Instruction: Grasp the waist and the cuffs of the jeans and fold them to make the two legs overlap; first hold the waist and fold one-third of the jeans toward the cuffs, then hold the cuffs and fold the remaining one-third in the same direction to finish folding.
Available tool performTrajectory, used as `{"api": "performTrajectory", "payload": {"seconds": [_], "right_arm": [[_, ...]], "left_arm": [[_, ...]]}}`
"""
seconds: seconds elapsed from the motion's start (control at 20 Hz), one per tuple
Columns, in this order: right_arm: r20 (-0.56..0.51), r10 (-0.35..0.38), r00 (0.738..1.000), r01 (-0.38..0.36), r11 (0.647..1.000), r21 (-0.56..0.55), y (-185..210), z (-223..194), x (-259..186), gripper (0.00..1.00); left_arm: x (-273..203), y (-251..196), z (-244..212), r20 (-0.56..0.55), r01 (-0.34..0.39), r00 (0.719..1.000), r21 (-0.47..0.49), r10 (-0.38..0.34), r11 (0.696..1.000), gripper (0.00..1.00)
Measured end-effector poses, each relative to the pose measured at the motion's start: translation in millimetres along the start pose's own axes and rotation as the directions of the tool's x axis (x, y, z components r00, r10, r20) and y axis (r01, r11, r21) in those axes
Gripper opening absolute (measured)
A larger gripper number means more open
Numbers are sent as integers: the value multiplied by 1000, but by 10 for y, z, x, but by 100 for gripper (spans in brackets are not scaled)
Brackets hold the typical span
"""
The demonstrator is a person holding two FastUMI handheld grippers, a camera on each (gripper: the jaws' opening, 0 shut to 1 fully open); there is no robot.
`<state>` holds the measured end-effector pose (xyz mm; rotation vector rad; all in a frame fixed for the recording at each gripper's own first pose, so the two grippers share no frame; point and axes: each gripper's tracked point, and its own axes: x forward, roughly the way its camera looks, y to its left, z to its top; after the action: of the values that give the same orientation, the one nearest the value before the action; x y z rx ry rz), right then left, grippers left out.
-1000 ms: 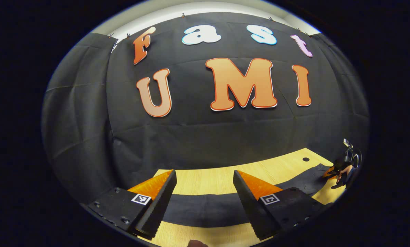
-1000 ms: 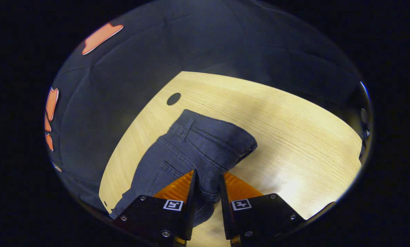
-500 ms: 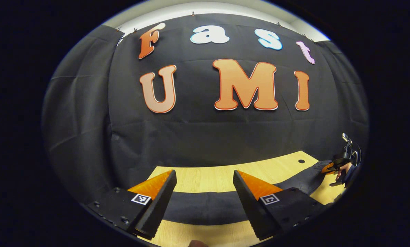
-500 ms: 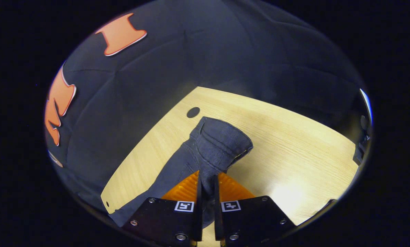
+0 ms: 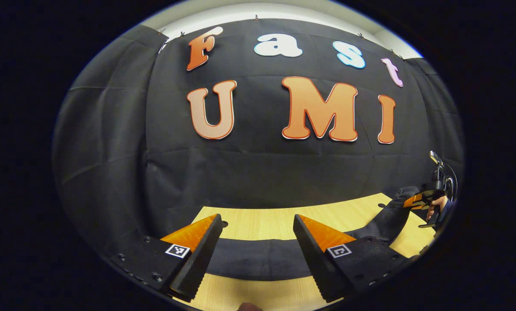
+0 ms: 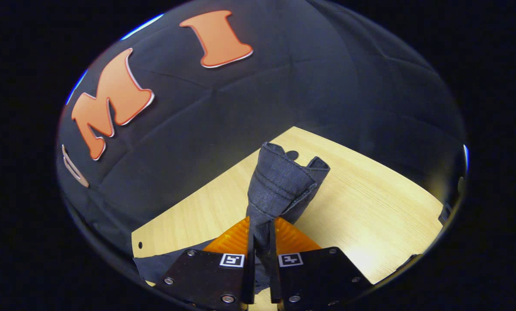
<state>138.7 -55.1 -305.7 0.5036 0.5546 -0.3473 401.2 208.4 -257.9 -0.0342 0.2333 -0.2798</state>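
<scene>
Dark jeans [image 6: 279, 185] bunched and pinched at the waist [image 6: 284, 166], lifted clear of the desk [image 6: 370, 207] in the right gripper view — waistband standing up just ahead of the jaws, fabric gathered into a narrow neck between them. Right gripper [image 6: 261, 255] clamped hard, jaws nearly together with only the denim between, both fingers [image 6: 234, 237] pressing on it. More of the cloth trailing down to the left and below the jaws, lying on the wood near the desk's edge. A small round hole [image 6: 291, 154] in the desk top just beyond the raised waistband.

In the left gripper view, the jeans [image 5: 258, 261] stretched flat as a dark band across the desk [image 5: 262, 222], passing directly beneath and between the jaws. Left gripper [image 5: 258, 246] spread wide — nothing held, fingers [image 5: 197, 259] poised over the fabric; whether the tips touch it cannot be told. Band running off to the right of the jaws and rising toward the right gripper [image 5: 415, 201], seen far off with the hand [image 5: 435, 211] holding it, the waist end lifted there off the wood.

Behind the desk, the booth's black cloth wall [image 5: 258, 168].
</scene>
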Motion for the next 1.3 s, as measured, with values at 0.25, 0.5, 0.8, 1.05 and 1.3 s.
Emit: {"api": "performTrajectory", "payload": {"seconds": [0.25, 0.5, 0.8, 1.05, 1.3], "right_arm": [[11, 67, 998, -65, 991, -113, 585, -44, -228, 14], [-2, 147, 989, -145, 970, -194, 1193, -214, -376, 14], [-86, 231, 969, -245, 941, -235, 1781, -702, -427, 14], [-162, 257, 953, -293, 916, -273, 2119, -1114, -422, 14], [-242, 233, 942, -300, 909, -290, 2293, -1486, -369, 14]], "left_arm": [[-31, 76, -35, -16, -24, 1000, -26, 23, 999, 99], [-69, 136, -71, -30, -48, 998, -52, 47, 997, 99], [-101, 211, -101, -45, -80, 996, -83, 77, 993, 99], [-140, 262, -123, -62, -108, 993, -98, 102, 989, 97], [-179, 343, -172, -85, -150, 986, -112, 141, 982, 97]]}}
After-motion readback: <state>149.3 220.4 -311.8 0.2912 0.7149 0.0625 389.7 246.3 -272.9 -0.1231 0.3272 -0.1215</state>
